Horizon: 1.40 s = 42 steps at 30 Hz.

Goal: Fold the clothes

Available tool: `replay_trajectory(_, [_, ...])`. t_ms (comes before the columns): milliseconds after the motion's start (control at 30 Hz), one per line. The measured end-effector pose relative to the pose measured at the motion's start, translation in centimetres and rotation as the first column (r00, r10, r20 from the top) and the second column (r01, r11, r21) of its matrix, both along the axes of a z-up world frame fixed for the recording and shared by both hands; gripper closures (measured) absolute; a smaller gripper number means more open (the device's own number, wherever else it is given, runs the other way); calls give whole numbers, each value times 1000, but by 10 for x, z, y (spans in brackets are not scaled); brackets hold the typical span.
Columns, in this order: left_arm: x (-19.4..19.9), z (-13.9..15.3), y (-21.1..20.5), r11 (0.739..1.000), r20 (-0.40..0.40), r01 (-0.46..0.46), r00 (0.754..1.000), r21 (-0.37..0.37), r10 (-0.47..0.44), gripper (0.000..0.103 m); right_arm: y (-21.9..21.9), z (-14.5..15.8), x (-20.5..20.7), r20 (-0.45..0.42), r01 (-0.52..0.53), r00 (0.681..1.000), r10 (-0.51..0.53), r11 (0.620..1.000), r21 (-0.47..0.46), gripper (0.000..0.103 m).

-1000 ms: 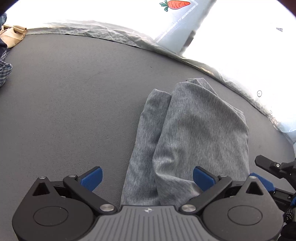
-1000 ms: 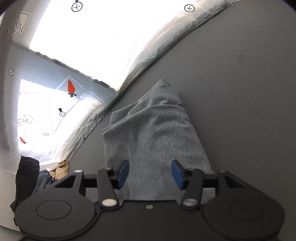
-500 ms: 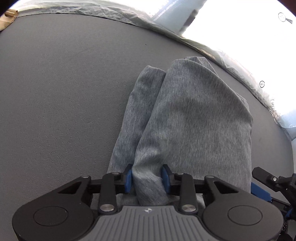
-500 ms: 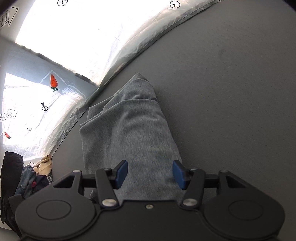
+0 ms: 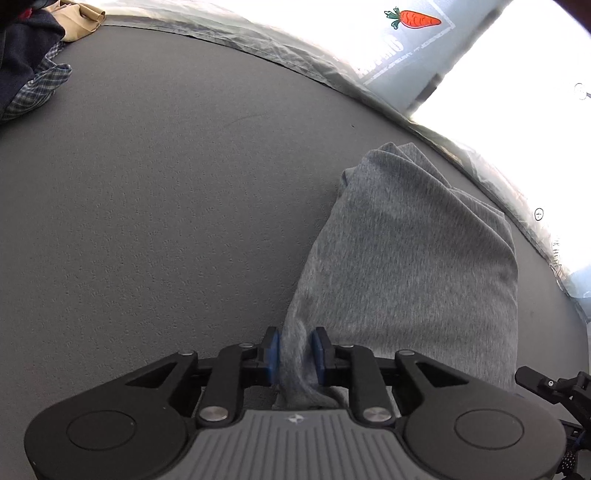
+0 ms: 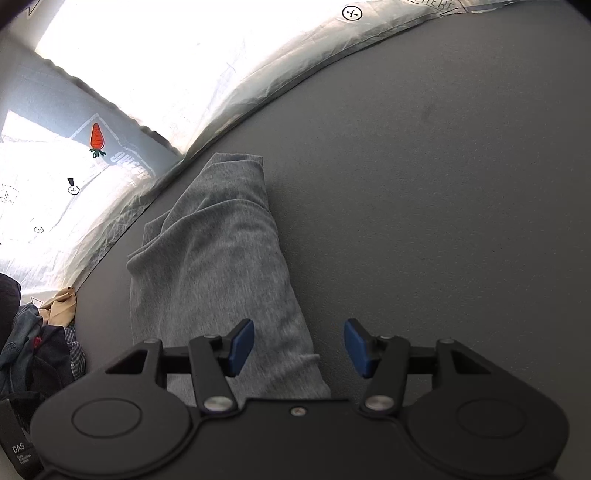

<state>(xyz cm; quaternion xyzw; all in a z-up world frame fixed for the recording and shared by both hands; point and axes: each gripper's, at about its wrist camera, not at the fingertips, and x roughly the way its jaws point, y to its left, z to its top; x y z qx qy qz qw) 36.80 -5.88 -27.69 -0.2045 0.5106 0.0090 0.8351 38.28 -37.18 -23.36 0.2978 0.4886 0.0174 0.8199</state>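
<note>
Grey marl knit garment (image 5: 406, 258), folded long on the dark grey table mat (image 5: 166, 203): our left gripper (image 5: 295, 350) has its blue pads clamped on the near edge. From the right wrist we log our right gripper (image 6: 299, 345) spread apart, the garment's (image 6: 221, 266) near corner between its pads.

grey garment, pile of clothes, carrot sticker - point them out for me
grey garment (image 5: 413, 258), left wrist view, middle of the folded cloth
pile of clothes (image 6: 40, 350), right wrist view, denim and dark cloth at the left edge
carrot sticker (image 5: 419, 18), left wrist view, the orange body

Left tongs (image 5: 295, 354) clamped, right tongs (image 6: 299, 347) agape
</note>
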Motion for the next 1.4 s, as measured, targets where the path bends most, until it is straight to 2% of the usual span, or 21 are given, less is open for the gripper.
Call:
replay_trajectory(33, [1,3,1,1000,11,15,1000,16,-15,57,1,1,1,8,-10,1000,10,1000,-20,44])
replay_trajectory(67, [4,6,1,999,22,25,999,34,-26,41,3,1,4,11,-18,1000,18,999,-30,43])
replay_trajectory(100, [6,8,2,998,37,34,999,48,-36,36,4,1,6,13,-25,1000,26,999,-39,41])
replay_trajectory(167, [12,10,7,998,67,46,997,45,-49,35,7,1,13,18,-37,999,38,998,-51,38])
replay_trajectory(333, [39,2,6,996,58,87,994,14,-88,32,21,0,40,38,-97,994,99,993,-66,35])
replay_trajectory(433, [55,-8,-4,991,34,131,991,25,-132,32,28,-6,58,26,-130,991,132,989,-76,34])
replay_trajectory(500, [62,-16,-8,990,23,141,990,5,-141,32,32,-10,66,20,-152,988,153,986,-72,33])
replay_trajectory(633, [66,-20,-17,986,44,169,985,11,-169,31,43,-17,81,-17,-211,978,210,973,-89,33])
replay_trajectory(667, [65,-20,-20,983,47,181,982,15,-181,34,47,-19,84,-22,-225,974,224,970,-87,34])
replay_trajectory(700, [65,-20,-21,981,51,195,979,6,-195,48,49,-19,85,-20,-236,972,235,969,-77,40])
replay_trajectory(733, [65,-21,-23,978,55,209,976,-4,-209,56,51,-19,85,-22,-246,969,245,967,-70,48])
replay_trajectory(767, [64,-21,-25,976,58,218,975,-9,-217,68,54,-19,85,-25,-250,968,249,965,-80,50])
replay_trajectory(800, [64,-22,-28,977,56,214,975,-8,-213,84,56,-17,84,-21,-259,966,258,961,-100,57])
replay_trajectory(833, [63,-21,-31,978,56,210,976,-1,-210,86,59,-14,82,-10,-269,963,270,955,-124,67])
replay_trajectory(900, [60,-17,-39,978,66,204,976,30,-206,89,59,-5,76,24,-267,961,274,952,-151,80])
replay_trajectory(933, [58,-13,-42,978,73,207,975,35,-209,90,59,0,72,39,-261,962,270,952,-158,83])
replay_trajectory(1133, [28,23,-76,961,152,275,950,18,-274,92,65,42,30,127,-236,950,285,922,-308,85])
replay_trajectory(1333, [-8,61,-116,932,246,363,904,-10,-350,92,38,89,-29,203,-156,946,254,902,-404,85])
replay_trajectory(1400, [-20,73,-138,920,273,392,884,5,-379,92,21,101,-50,227,-118,945,234,895,-430,85])
